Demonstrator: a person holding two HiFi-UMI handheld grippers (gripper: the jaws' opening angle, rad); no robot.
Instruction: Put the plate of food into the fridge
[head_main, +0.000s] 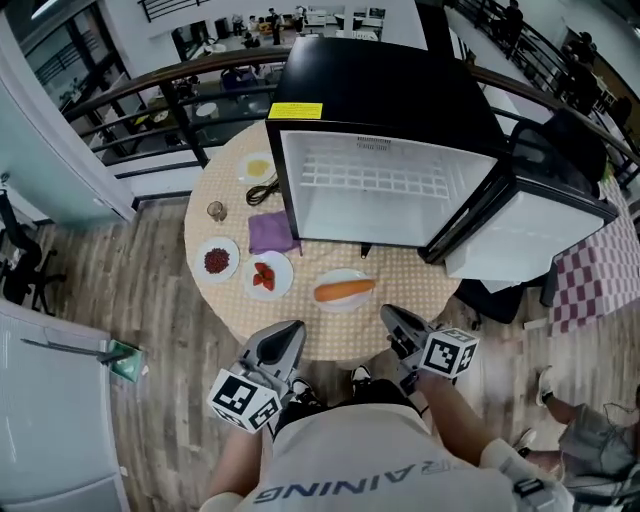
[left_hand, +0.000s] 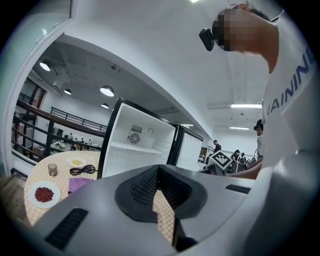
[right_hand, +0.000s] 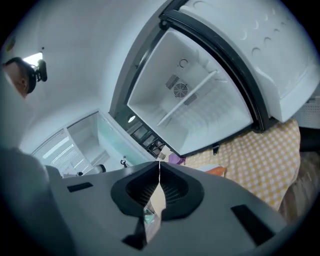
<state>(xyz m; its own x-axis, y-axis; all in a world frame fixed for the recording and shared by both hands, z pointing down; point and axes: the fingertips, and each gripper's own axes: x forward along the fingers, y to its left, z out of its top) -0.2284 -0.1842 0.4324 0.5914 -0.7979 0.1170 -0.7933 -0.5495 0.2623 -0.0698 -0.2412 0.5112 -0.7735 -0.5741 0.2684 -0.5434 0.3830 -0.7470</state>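
Observation:
A black mini fridge (head_main: 385, 110) stands on the round table, its door (head_main: 530, 215) swung open to the right and its white inside (head_main: 375, 195) bare. In front of it lies a white plate with a carrot (head_main: 343, 290). Left of that sit a plate of red pieces (head_main: 267, 275) and a plate of red beans (head_main: 217, 260). My left gripper (head_main: 290, 330) is shut and holds nothing, near the table's front edge. My right gripper (head_main: 393, 315) is also shut and holds nothing, just in front of the carrot plate. The right gripper view shows the fridge's inside (right_hand: 195, 95) and a bit of the carrot (right_hand: 216, 171).
A purple cloth (head_main: 270, 232), a small glass (head_main: 216, 210), a black cable (head_main: 262, 192) and a plate with something yellow (head_main: 257, 167) lie left of the fridge. The checkered table (head_main: 400, 280) ends close to my body. A railing (head_main: 150, 85) runs behind it.

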